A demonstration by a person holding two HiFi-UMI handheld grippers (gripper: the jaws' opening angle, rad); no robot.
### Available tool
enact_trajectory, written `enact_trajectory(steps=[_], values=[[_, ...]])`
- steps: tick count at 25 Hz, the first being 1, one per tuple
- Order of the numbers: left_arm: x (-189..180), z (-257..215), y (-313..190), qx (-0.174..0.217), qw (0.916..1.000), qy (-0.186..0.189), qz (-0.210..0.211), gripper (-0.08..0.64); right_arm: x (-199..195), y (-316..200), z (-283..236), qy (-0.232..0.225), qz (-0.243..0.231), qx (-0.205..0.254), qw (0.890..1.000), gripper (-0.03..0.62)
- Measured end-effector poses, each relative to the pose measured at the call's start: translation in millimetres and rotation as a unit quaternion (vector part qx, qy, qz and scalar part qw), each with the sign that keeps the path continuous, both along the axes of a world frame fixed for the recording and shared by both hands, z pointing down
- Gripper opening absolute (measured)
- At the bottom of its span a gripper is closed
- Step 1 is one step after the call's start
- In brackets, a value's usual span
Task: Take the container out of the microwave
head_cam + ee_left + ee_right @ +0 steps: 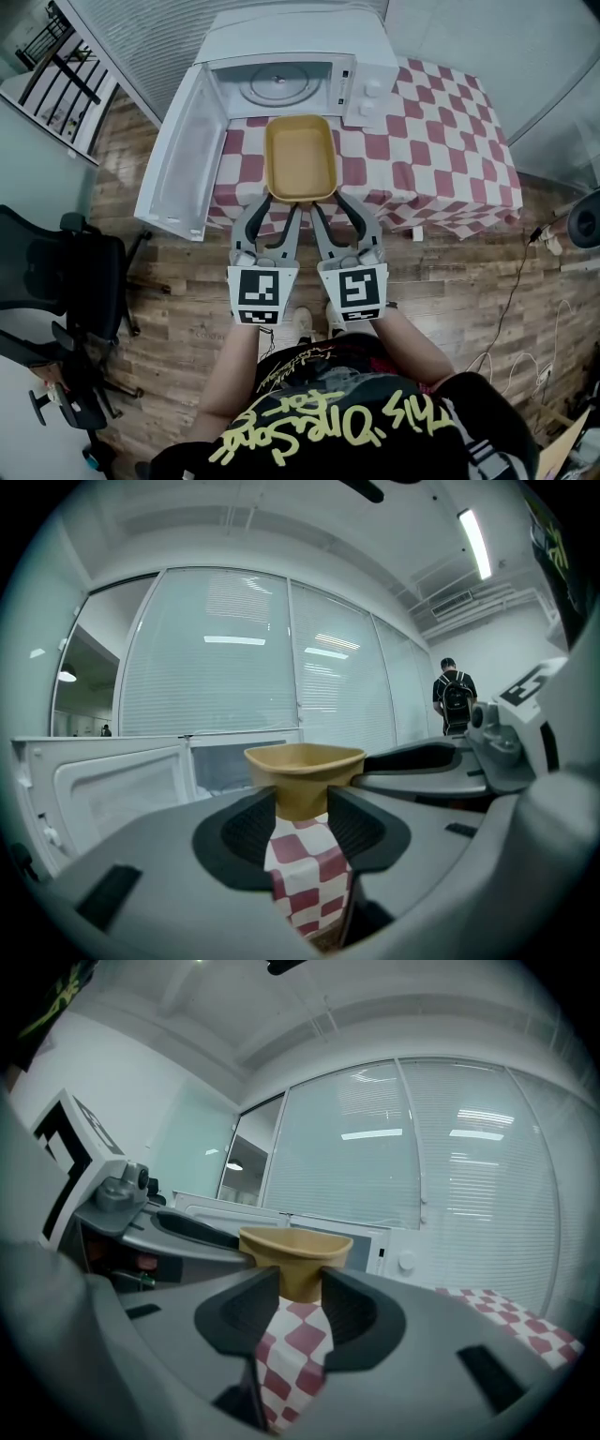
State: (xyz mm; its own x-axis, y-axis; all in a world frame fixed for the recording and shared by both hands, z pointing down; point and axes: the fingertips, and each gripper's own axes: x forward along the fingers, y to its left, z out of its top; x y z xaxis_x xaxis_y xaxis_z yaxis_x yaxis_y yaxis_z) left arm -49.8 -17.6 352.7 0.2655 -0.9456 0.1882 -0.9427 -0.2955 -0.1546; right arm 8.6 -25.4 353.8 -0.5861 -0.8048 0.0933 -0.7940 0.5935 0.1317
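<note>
1. Tan and empty, the container (300, 157) is outside the microwave (281, 52), over the checked cloth of the desk (441, 150) just in front of the oven. Whether its base rests on the cloth I cannot tell.
2. The left hand-held gripper (278, 208) is clamped on the container's near left corner and the right hand-held gripper (331, 206) on its near right corner. In each gripper view the pads press on the sloping wall under the rim.
3. Likely trouble:
   - Both grips are at the near end only, so the far end may dip if the container is lifted.
   - The wall tapers downward, so a slack squeeze could let it slide down out of the pads.
   - Uneven pulling by the two hands would twist it.
   - It is close to the desk's front edge, so a slip could send it to the floor (187, 272).
   - The open door (178, 159) stands just to the left, and a wide swing that way would knock it.
4. Counted: one container, one microwave with one door and one turntable (281, 86), one desk, two hand-held grippers.
</note>
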Motion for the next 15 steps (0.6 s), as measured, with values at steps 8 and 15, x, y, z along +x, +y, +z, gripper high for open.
enact_trajectory(steps=[8, 15], values=[[5.5, -1.2, 0.8, 0.003, 1.0, -0.002, -0.004, 0.173, 5.4, 0.5, -0.7, 0.001, -0.002, 0.004, 1.0, 0.137], [8.7, -2.0, 0.2, 0.003, 1.0, -0.002, -0.007, 0.173, 8.6, -0.2, -1.7, 0.004, -0.002, 0.007, 1.0, 0.135]])
